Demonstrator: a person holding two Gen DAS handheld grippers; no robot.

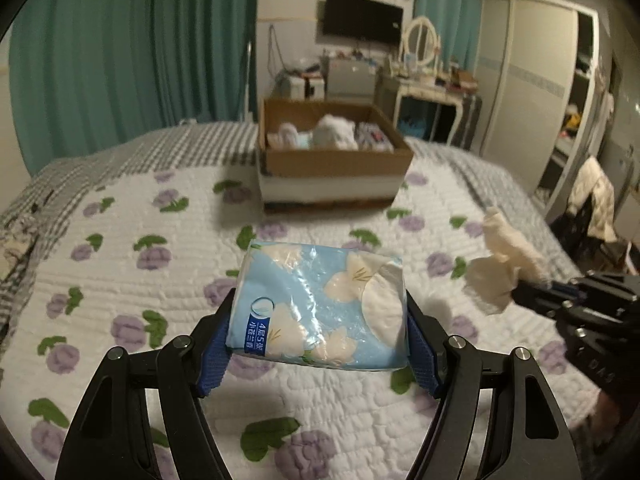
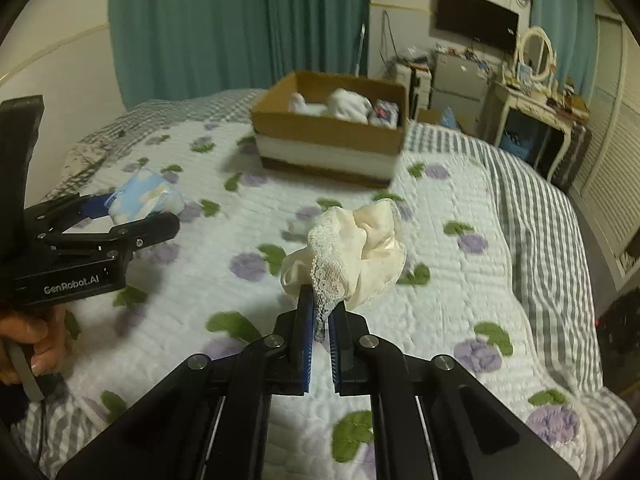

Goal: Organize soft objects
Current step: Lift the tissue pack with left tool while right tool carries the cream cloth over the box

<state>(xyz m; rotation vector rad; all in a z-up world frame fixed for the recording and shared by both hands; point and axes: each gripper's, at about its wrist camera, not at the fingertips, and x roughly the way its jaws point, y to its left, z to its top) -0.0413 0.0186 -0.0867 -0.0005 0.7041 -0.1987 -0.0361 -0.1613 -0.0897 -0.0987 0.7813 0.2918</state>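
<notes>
My left gripper [image 1: 320,312] is shut on a blue flowered tissue pack [image 1: 316,304] and holds it above the bed. It also shows in the right wrist view [image 2: 144,196], held by the left gripper [image 2: 120,210]. My right gripper [image 2: 322,304] is shut on a cream lace cloth [image 2: 352,252] and holds it above the quilt. The cloth [image 1: 500,268] and right gripper [image 1: 520,292] show at the right of the left wrist view. A cardboard box [image 1: 332,156] [image 2: 332,128] stands farther back on the bed with white soft items and a patterned pack inside.
The bed has a white quilt with purple flowers [image 1: 152,216] and a grey striped cover [image 2: 532,200] at its right edge. Teal curtains [image 1: 132,52], a dressing table [image 1: 432,88] and a wardrobe [image 1: 532,80] stand behind the bed.
</notes>
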